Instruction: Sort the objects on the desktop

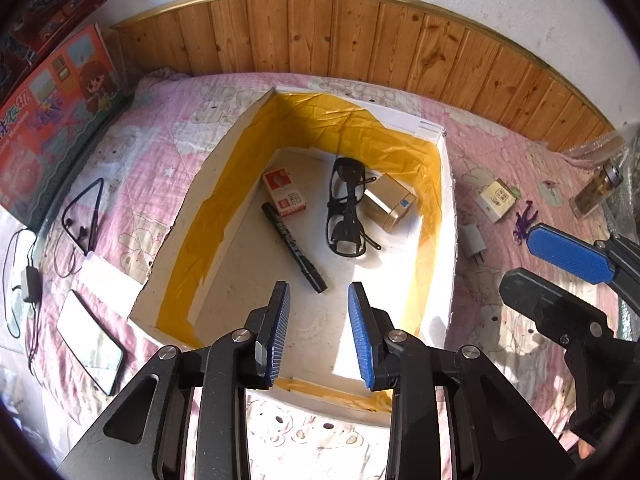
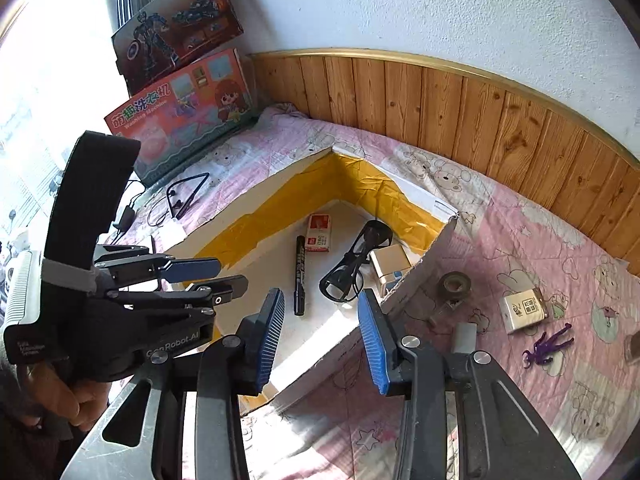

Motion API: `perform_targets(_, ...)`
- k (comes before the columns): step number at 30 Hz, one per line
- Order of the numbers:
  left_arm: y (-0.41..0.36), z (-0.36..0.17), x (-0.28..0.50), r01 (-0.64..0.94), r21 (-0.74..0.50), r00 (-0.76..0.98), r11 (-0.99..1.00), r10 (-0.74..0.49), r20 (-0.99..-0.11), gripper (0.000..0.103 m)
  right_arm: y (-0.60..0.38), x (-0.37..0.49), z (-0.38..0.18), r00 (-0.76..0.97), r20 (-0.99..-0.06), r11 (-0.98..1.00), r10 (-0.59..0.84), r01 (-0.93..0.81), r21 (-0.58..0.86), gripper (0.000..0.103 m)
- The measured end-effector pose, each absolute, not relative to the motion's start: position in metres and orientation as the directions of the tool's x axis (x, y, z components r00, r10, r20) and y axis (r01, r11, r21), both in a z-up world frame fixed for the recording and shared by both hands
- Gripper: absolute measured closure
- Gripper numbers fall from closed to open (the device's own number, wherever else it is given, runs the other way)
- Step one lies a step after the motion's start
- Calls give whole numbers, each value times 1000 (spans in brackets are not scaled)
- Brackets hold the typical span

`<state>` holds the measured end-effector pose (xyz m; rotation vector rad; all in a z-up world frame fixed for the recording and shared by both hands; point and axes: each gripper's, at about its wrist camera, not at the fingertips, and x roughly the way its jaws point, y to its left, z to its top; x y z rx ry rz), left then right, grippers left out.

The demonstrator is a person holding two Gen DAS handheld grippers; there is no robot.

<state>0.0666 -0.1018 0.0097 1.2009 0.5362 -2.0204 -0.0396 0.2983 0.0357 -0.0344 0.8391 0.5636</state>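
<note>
Left wrist view: left gripper (image 1: 318,328) and right gripper (image 2: 320,338) both spread, empty, seemingly above box (image 1: 448,216).

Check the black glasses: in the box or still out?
In. The black glasses lie on the floor of the box, between the marker and a gold carton.

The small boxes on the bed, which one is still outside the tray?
The pale box with dark characters, on the pink quilt beside the purple toy figure. The red-and-white box and gold box already lie inside the white tray.
</note>
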Motion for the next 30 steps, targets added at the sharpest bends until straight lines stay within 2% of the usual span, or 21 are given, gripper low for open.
perform_targets(11,-70,24,62,730,12,-367,-684,-406,-837,71,275,-88,25,580,-609,824,541,-509,248,58)
perform_targets(19,-44,33,49,691,-18,-450,-722,-411,-793,71,248,-93,17,574,-596,817,561,-501,287,58)
perform_targets(30,-6,28,6,600,-24,-523,-800,-370,-768,67,170,-65,-15,590,-619,855,518,-352,380,58)
